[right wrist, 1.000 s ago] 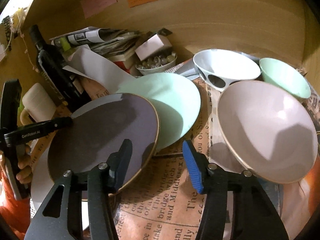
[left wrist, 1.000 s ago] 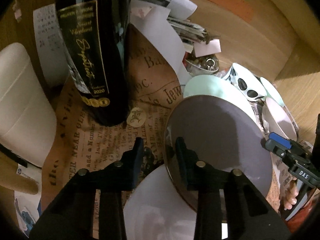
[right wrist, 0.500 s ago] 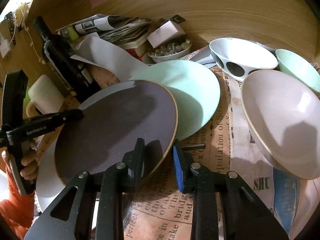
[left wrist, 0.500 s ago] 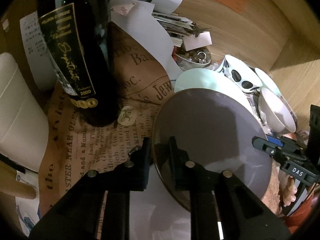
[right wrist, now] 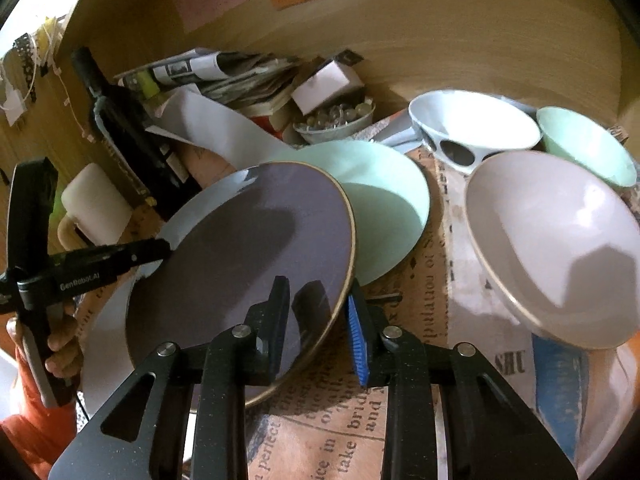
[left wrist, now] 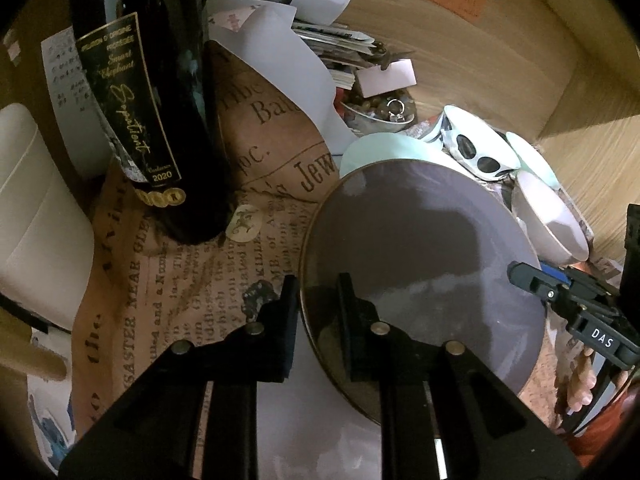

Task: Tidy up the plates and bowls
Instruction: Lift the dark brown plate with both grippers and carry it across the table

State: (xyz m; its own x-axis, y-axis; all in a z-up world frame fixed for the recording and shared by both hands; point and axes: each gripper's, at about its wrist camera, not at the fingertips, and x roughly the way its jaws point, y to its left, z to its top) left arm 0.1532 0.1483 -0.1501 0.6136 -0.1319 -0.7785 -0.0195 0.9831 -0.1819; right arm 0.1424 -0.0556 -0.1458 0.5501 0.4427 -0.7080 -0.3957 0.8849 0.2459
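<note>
A dark grey plate with a gold rim [left wrist: 424, 256] [right wrist: 248, 256] is held tilted above a white plate [left wrist: 312, 420] [right wrist: 104, 332]. My left gripper [left wrist: 318, 300] is shut on the grey plate's near-left rim. My right gripper [right wrist: 318, 304] is shut on its opposite rim; it also shows in the left wrist view [left wrist: 532, 276]. A mint green plate [right wrist: 384, 204] lies behind, partly under the grey plate. A pale pink bowl [right wrist: 560, 248], a white bowl with black spots [right wrist: 472, 132] and a mint bowl [right wrist: 584, 144] stand at the right.
A dark wine bottle [left wrist: 148, 92] stands at the left on brown newsprint paper [left wrist: 192, 280]. A white mug [right wrist: 92, 204], a paper stack [right wrist: 224, 76] and a small bowl of beads [right wrist: 336, 120] sit by the wooden back wall [right wrist: 440, 40].
Both grippers closed onto the grey plate's rim from opposite sides. The plate now sits lifted and tilted, a little farther over the green plate.
</note>
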